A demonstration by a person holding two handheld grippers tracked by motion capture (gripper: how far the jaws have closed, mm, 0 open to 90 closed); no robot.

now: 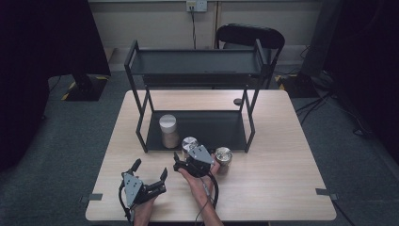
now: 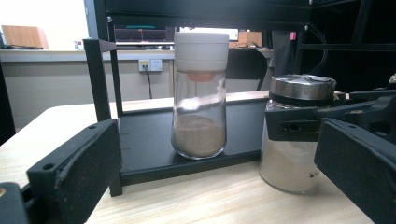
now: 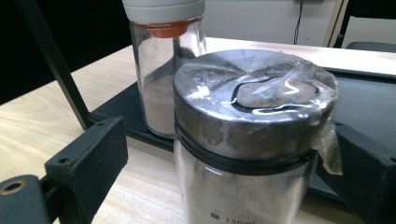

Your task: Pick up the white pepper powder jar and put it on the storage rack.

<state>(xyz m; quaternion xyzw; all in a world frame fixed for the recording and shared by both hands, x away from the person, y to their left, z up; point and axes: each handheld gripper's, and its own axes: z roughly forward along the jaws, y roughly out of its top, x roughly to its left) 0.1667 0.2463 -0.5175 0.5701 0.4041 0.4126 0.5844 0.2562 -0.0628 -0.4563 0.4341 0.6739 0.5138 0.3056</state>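
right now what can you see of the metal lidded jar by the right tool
The metal-lidded jar is clear glass, filled most of the way with pale powder, with a dull silver cap over a black ring; clear film clings crumpled to the cap. It stands upright on the table, just in front of the rack's bottom shelf. The right tool has its jaws on either side of it; whether they press on it is unclear.

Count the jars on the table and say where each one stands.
3. The white-lidded jar stands on the rack's bottom shelf; a metal-lidded jar sits between the right gripper's jaws; another metal-lidded jar stands just right of it.
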